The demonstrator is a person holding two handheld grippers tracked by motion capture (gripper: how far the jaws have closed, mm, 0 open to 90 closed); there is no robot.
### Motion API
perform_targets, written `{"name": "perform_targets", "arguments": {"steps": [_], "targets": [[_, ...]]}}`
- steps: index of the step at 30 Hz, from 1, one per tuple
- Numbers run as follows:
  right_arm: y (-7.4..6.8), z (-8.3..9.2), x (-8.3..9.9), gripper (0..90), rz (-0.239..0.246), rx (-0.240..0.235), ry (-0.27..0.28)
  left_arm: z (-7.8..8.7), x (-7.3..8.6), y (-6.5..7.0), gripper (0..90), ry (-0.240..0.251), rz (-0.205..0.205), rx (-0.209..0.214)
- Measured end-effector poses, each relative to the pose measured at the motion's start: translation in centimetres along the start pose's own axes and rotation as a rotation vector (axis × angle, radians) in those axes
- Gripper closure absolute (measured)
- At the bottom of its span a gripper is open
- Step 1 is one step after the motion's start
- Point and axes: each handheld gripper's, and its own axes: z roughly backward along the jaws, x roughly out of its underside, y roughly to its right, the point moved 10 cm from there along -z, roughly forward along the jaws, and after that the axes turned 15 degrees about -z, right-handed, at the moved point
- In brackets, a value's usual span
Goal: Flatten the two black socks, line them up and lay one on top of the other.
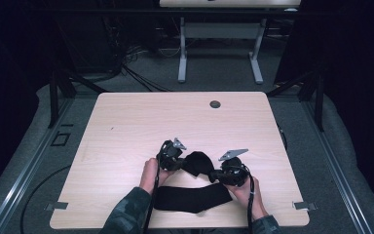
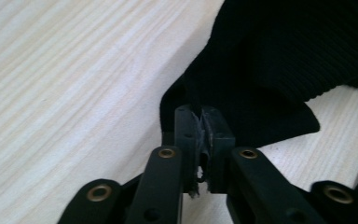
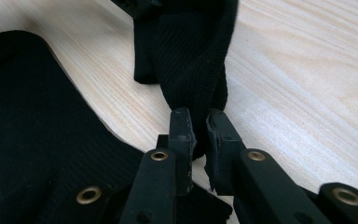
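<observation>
Two black socks are seen on the light wooden table (image 1: 126,122), near the person's edge. One black sock (image 1: 198,162) is held up between the two grippers, stretched and bunched from one to the other. The second black sock (image 1: 190,197) is laid flat on the table just below it, nearer the person.

The left gripper (image 2: 201,122) is clamped on one end of the raised sock: in the left gripper view its two black jaws are brought almost together, with a thin edge of the dark ribbed fabric pinched between the pads. In the high view this gripper (image 1: 171,155) is seen at the left of the sock, gripped by the left hand (image 1: 151,174).

The right gripper (image 3: 199,126) is likewise closed on the other end of the same sock; a fold of the ribbed cloth is caught between its jaws, and the flat sock is seen beside it at the left of that view. In the high view the right gripper (image 1: 230,171) is held by the right hand (image 1: 246,192).
</observation>
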Motion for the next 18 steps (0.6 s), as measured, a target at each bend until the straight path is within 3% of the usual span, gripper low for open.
{"name": "perform_targets", "arguments": {"steps": [2, 6, 9, 14, 17, 18], "targets": [[0.0, 0.2, -0.1, 81.7, 0.003, 0.001, 0.007, 0.3, -0.1, 0.0, 88.1, 0.012, -0.002, 0.003], [0.4, 0.9, -0.5, 81.9, 0.006, 0.011, 0.019, 1.7, -0.3, -0.7, 88.4, 0.036, -0.021, -0.051], [0.6, 1.4, -1.2, 81.9, 0.015, 0.029, 0.034, 3.0, -0.3, -1.4, 88.3, 0.033, -0.06, -0.11], [0.3, 2.1, -2.8, 81.9, 0.05, 0.057, 0.057, 5.9, -1.1, -2.8, 88.3, 0.071, -0.072, -0.186], [-0.2, 2.7, -3.9, 82.3, 0.08, 0.074, 0.083, 7.9, -1.6, -3.5, 88.1, 0.069, -0.142, -0.274], [-0.3, 2.9, -4.4, 82.3, 0.097, 0.085, 0.098, 8.1, -1.6, -3.5, 87.8, 0.07, -0.143, -0.28]]}}
